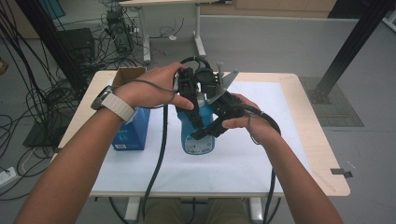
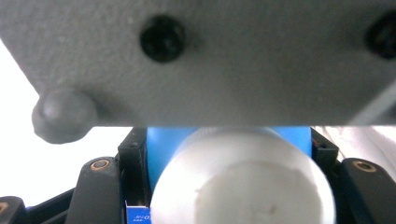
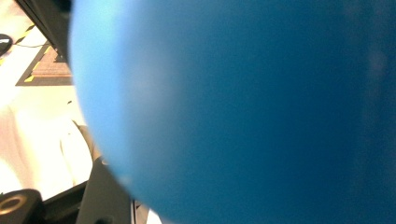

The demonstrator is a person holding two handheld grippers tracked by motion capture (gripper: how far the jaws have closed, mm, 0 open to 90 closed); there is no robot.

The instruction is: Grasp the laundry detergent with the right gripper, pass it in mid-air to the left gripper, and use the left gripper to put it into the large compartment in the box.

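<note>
I have the blue bottle standing upright near the middle of the white mat on the table, just beside the blue box with its cardboard flap open. My left gripper comes down from above, and in the left gripper view its jaws sit closed on either side of the white cap, so I read it as clamped at the top of the bottle. My right gripper comes in from the side and lies across the bottle's body; in the right gripper view the blue wall is pressed up so close that I see almost nothing else, and I judge those jaws clenched on the body. The work looks like holding the body firm while the cap is turned. What worries me is slip: the bottle is round and smooth, and if the right grip is shallow the body may spin with the cap instead of staying put. A hard squeeze on a soft wall could push liquid up once the cap loosens. The grey plate of the right gripper hangs right over the left one's camera, so the two tools may knock together on any twist. A tilt could tip the bottle against the box.
</note>
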